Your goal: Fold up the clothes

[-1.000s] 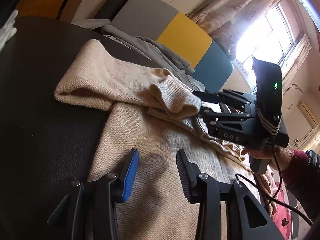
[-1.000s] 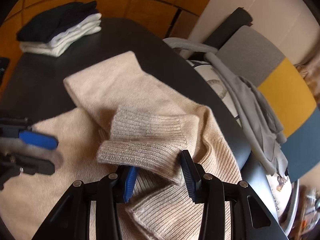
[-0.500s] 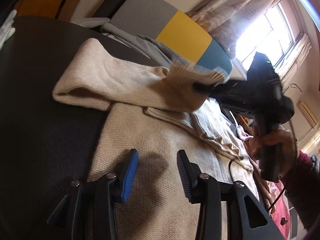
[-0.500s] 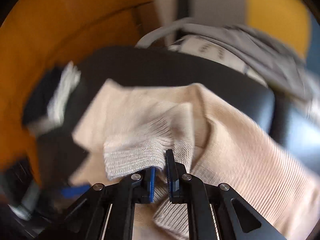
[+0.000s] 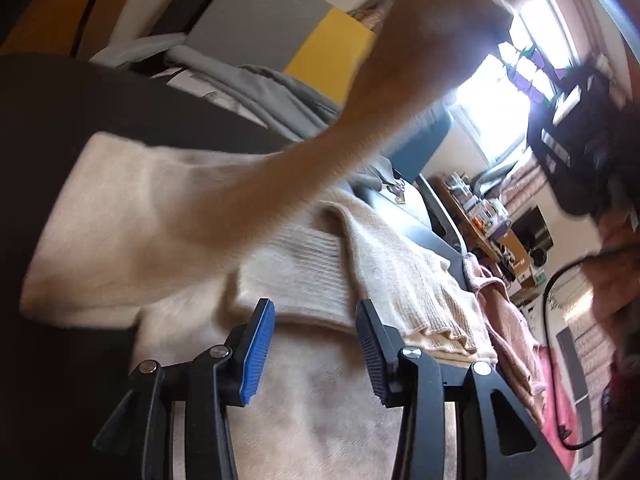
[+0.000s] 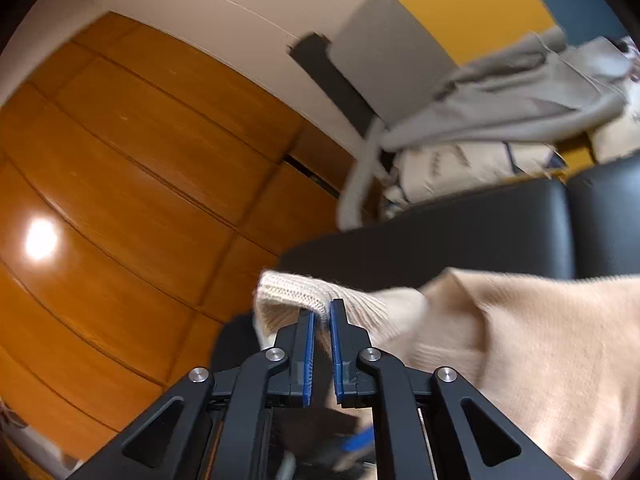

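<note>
The right gripper [image 6: 322,312] pinches the sweater's ribbed cuff [image 6: 296,292] (sleeve lifted); the left gripper [image 5: 316,312] hovers spread above the beige sweater [image 5: 320,400], empty.

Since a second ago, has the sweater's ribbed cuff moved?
Yes. The ribbed cuff, pinched in the right tool, has lifted off the sweater body, above the black table.

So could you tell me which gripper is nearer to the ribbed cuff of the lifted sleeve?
Right. The right gripper is shut on the ribbed cuff, holding it up above the table. The left gripper is open, low over the sweater body, well away from that cuff.
</note>
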